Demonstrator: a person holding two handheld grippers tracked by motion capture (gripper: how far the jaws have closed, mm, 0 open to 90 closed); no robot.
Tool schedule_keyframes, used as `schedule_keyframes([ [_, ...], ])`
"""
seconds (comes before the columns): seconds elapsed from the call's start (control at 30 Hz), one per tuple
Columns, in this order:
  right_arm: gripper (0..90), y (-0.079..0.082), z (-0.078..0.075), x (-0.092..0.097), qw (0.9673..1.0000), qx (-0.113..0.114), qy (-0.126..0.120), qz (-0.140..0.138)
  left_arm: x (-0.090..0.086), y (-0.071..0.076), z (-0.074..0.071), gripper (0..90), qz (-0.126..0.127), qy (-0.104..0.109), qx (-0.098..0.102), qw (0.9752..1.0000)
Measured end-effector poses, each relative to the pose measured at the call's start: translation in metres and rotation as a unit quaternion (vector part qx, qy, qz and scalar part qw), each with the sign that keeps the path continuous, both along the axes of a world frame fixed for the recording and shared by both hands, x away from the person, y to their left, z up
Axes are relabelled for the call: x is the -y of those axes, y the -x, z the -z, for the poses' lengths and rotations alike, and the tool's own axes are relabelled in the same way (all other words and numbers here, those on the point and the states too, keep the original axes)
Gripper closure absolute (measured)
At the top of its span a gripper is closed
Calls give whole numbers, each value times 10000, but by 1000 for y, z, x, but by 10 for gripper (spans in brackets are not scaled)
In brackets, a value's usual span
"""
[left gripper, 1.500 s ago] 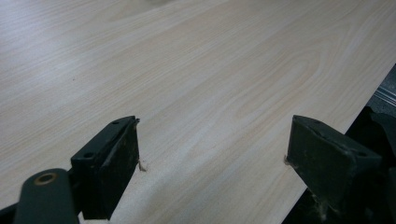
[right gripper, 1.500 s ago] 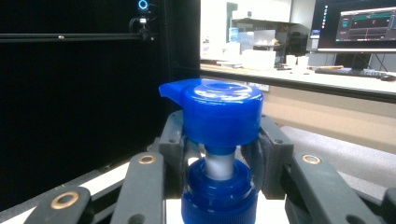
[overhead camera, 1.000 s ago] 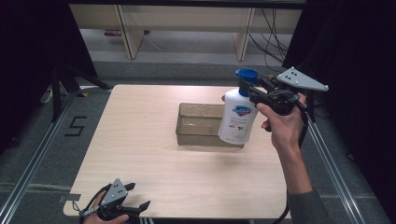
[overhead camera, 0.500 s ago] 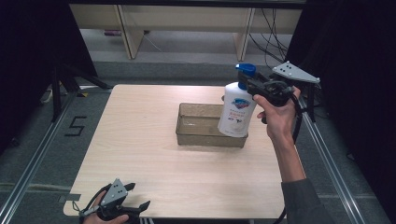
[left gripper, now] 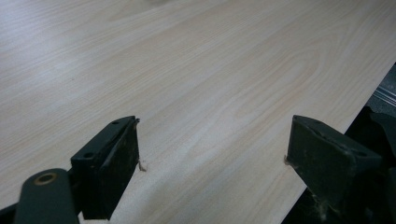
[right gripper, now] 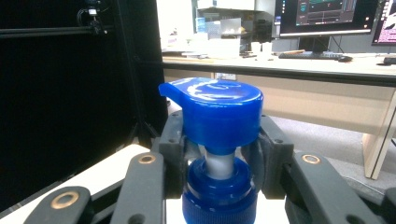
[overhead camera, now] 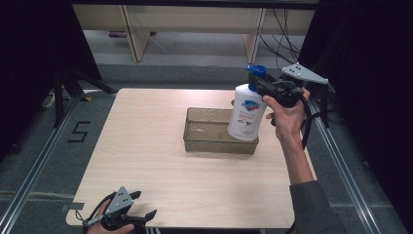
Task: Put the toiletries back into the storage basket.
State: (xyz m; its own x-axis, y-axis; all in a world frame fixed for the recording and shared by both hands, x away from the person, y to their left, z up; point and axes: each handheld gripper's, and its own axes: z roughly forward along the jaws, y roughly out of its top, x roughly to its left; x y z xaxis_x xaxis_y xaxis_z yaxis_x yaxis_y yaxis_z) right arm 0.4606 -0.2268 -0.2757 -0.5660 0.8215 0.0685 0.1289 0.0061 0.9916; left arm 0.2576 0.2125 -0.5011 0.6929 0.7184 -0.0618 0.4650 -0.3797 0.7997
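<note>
the right gripper is sitting at the upper right of the high view, its jaws clamped on the neck of a white pump bottle, just under the blue pump head. the bottle is hanging upright, its base over the right end of a clear rectangular tray that is lying at centre frame on the wooden table; whether the base is touching the tray floor cannot be told. in the right gripper view the jaws are pressing the thin stem between the pump head and the blue collar.

the left gripper is resting at the lower left edge of the table, jaws wide apart and holding nothing, with bare wood between them in the left gripper view.

the bottle looks like stiff, smooth plastic, probably fairly heavy if full, so it is likely to swing below a neck hold. the neck under the pump head seems the safest place to grip, since the head is acting as a stop against slipping; the rounded body looks too wide and slick.
</note>
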Motion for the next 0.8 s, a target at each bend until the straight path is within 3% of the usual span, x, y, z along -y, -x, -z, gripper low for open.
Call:
schedule_keyframes([
  [0.1,618,-3,2,0,10000,-27,-9,21,2,1,1,162,-41,169,-14,9998],
  [0.5,619,-11,12,-1,9999,-122,22,89,3,1,1,162,-32,188,-16,9998],
  [0.63,618,-12,17,0,9999,-46,33,110,3,1,1,162,-32,170,-14,9998],
  [0.8,619,-13,25,0,9998,-162,-16,107,3,1,1,162,-19,174,-34,9998],
])
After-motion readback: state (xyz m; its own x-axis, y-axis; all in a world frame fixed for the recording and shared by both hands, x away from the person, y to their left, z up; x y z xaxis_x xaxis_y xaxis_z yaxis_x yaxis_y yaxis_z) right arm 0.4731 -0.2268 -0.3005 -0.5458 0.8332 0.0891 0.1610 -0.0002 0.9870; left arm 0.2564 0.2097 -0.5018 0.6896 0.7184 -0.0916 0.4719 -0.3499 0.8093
